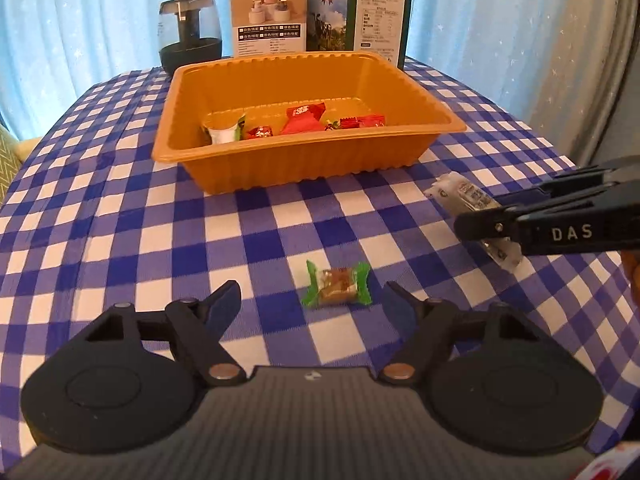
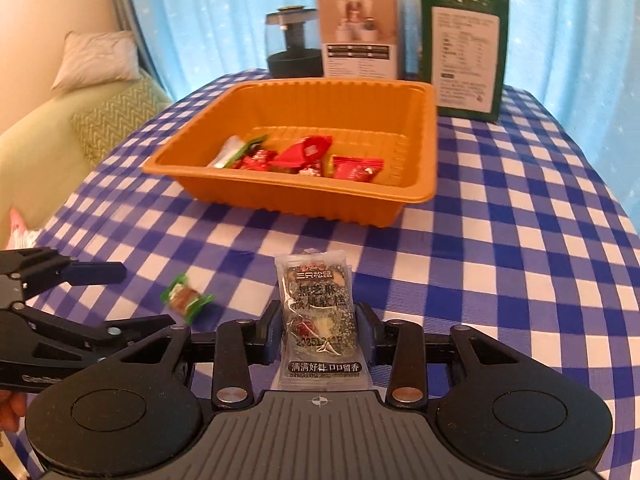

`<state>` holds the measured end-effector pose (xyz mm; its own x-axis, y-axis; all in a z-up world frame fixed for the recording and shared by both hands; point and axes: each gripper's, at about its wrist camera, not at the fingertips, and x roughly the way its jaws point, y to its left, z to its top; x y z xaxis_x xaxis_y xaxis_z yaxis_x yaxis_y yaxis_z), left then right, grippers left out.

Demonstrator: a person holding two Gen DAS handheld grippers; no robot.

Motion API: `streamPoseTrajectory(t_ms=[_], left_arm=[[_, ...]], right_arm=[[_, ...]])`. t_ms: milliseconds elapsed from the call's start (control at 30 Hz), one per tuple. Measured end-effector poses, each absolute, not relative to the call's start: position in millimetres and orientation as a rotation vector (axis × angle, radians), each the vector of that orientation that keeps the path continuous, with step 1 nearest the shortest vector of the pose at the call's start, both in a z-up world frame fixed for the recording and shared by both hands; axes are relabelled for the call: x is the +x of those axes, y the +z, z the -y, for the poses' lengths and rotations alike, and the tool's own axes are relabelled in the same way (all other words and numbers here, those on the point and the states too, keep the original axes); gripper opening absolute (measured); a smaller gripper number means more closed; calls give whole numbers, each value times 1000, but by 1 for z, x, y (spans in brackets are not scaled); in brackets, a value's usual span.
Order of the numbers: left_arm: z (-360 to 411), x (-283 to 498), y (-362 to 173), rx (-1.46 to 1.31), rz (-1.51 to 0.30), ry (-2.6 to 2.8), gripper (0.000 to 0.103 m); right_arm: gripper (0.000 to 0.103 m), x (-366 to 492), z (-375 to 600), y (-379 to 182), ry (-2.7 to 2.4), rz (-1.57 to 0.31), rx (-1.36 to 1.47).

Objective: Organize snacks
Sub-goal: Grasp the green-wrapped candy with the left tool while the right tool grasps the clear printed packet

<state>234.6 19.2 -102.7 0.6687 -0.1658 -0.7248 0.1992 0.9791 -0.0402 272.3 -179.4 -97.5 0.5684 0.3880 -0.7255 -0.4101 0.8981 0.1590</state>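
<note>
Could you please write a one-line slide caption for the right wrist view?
Right gripper clamps a clear snack packet before the orange tray; a green-wrapped candy remains.

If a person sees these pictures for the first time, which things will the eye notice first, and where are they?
The orange tray stands mid-table on the blue checked cloth, with red and green snacks inside. In front of it, the right gripper is shut on a clear snack packet. A green-wrapped candy lies on the cloth just ahead of the open left gripper.
</note>
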Motion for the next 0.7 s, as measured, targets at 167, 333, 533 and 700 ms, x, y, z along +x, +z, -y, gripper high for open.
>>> streamPoseTrajectory(t_ms=[167,333,533,700], left_arm=[[-12,242,-107,36,-806,-228,69],[-4,248,-117,62,-806,-238,55],[-2,250,-119,72,-809,-226,30],[-4,248,-115,69,-822,-213,24]], right_arm=[[39,274,182,-96,463,-837,-15],[39,274,181,-93,460,-829,-4],[39,275,180,-92,460,-825,6],[39,274,179,-90,464,-824,8]])
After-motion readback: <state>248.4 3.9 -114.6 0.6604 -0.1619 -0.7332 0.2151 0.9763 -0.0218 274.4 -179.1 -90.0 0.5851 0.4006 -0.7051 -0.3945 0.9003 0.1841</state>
